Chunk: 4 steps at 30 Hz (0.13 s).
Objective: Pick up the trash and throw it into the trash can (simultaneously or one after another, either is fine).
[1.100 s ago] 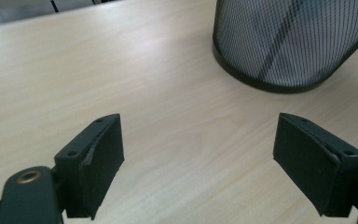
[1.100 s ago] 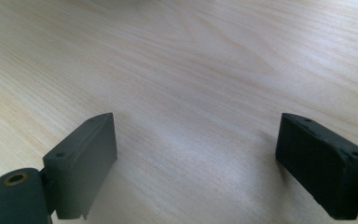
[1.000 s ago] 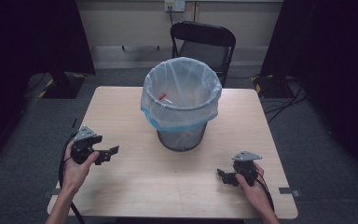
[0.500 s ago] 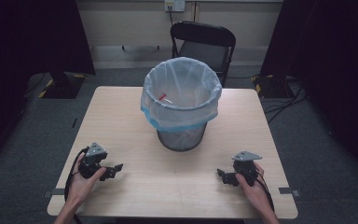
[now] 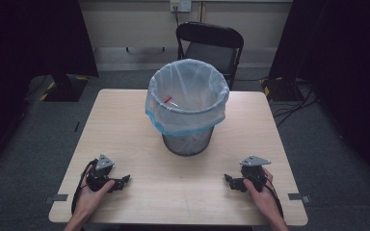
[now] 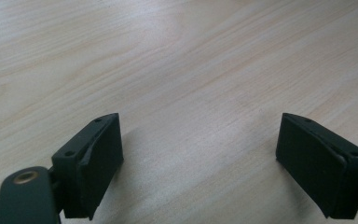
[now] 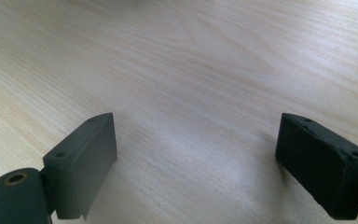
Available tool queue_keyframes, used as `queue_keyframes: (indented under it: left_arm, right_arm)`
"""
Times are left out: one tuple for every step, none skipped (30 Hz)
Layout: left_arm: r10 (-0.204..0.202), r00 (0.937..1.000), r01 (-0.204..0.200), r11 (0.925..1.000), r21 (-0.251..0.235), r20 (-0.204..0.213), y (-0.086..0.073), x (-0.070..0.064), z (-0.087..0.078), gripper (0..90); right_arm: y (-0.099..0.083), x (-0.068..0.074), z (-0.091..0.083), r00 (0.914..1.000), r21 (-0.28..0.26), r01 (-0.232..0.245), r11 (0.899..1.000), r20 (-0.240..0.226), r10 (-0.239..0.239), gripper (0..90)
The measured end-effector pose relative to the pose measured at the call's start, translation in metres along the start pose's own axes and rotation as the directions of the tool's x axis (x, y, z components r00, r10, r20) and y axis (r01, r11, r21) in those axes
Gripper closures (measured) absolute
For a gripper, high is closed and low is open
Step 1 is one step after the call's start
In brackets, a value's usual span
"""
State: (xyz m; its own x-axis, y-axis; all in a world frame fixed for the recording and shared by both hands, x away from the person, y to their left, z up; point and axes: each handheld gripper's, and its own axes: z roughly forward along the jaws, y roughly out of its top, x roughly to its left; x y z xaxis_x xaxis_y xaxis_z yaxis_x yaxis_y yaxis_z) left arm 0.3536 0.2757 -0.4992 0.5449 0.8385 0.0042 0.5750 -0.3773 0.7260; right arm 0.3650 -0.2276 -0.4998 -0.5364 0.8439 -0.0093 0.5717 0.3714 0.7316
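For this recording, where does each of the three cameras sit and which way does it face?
High view: above the person's side, looking forward and down on the wooden table, the lined waste bin, a chair; both forearms, left gripper, right gripper.
Left gripper view: rides that gripper, aimed low along open jaws at bare tabletop.
Right gripper view: rides that gripper, same low aim, jaws open.
Shared: both gripper views show the same pale wood grain.

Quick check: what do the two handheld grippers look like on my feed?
Both are black. The left gripper and right gripper each carry a grey three-cornered plate on top and trail a black cable. Jaws are flat black rectangular blocks with small screw holes. Forearms look bare.
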Motion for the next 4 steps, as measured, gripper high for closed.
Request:
queue_keyframes:
  left_arm:
    - [0.002, 1.0, -0.002, 1.0, -0.008, 0.004, -0.001, 0.0006, 0.0002, 14.1]
    - [0.0, 1.0, 0.0, 0.9999, -0.015, 0.008, -0.0016, 0.0012, 0.0005, 13.3]
    - [0.005, 1.0, -0.005, 0.9999, -0.013, 0.005, -0.0015, 0.0013, 0.0004, 13.3]
    - [0.004, 1.0, -0.004, 0.9999, -0.011, 0.005, -0.0014, 0.0011, 0.0005, 13.1]
  right_arm:
    - [0.0, 0.0, 0.0, 1.0, 0.0, 0.001, 1.0, 0.0, -0.001, 11.5]
    - [0.0, 0.0, 0.0, 1.0, 0.0, 0.0, 1.0, 0.0, 0.0, 11.5]
    - [0.0, 0.0, 0.0, 1.0, 0.0, 0.0, 1.0, 0.0, 0.0, 11.5]
    - [0.0, -0.0001, 0.0, 1.0, 0.0, 0.0, 1.0, 0.0, 0.0, 11.5]
